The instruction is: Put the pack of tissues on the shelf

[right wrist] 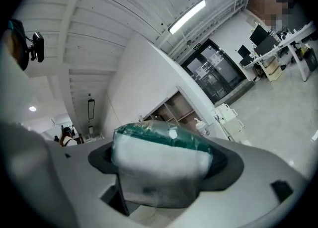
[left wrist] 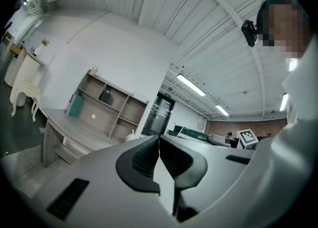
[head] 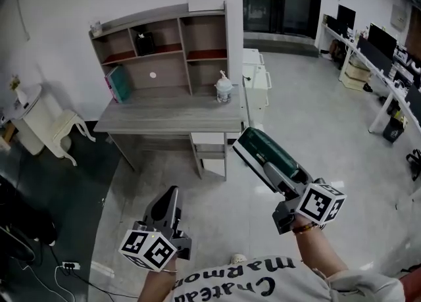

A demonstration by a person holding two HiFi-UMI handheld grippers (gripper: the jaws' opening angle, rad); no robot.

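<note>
My right gripper (head: 253, 149) is shut on the pack of tissues (head: 263, 151), a green and white soft pack held in the air over the floor, in front of the desk's right end. In the right gripper view the pack of tissues (right wrist: 160, 165) fills the gap between the jaws. The wooden shelf (head: 164, 47) with several open compartments stands on the grey desk (head: 172, 118) against the far wall. My left gripper (head: 168, 203) hangs low at the left with its jaws shut and nothing between them, as the left gripper view shows (left wrist: 159, 157).
A pump bottle (head: 223, 89) stands on the desk's right part. A teal book (head: 119, 83) leans in the shelf's lower left bay, a dark object (head: 145, 42) sits in an upper one. A white cabinet (head: 255, 83) is right of the desk, a white chair (head: 49, 126) left.
</note>
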